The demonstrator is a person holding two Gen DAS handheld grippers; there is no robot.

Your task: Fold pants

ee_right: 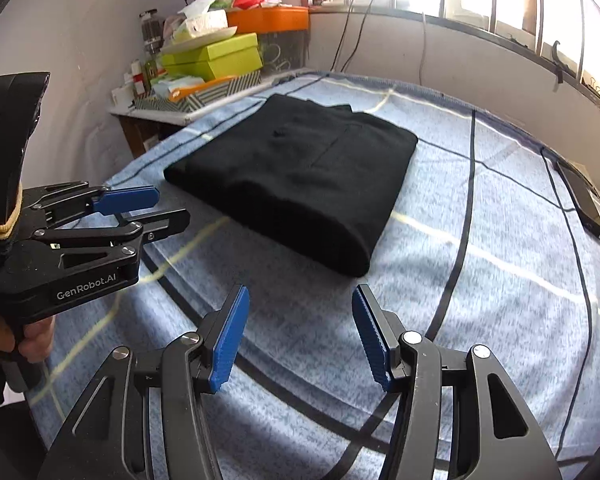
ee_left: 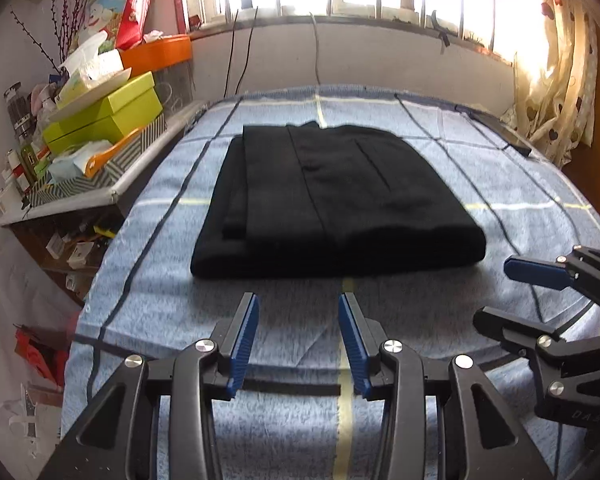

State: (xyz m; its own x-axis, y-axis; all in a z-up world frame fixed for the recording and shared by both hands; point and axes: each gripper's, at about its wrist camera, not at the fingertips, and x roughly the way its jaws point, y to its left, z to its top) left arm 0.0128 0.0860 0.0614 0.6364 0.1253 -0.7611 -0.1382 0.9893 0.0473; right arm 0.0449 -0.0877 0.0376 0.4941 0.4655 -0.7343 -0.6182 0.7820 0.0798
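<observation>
Well, bed [ee_left: 440,184]: blue checked blanket covers it.
Pants [ee_left: 332,200]: black, folded into a flat rectangle, mid-bed toward the window edge (neat enough).
Left gripper [ee_left: 299,344]: jaws apart, empty, near edge.
Right gripper [ee_right: 300,336]: jaws wide, empty, beside the left one.

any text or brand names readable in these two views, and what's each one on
"GenRobot.AI": white lettering on the black body of the left gripper, seen from the right wrist view.
"DAS": faint letters, possibly part of a longer word, on the body of the right gripper, seen from the left wrist view.
Print on the red package and the colourful box on the cluttered shelf: too blurred to read.
The black pants show no readable label.
</observation>
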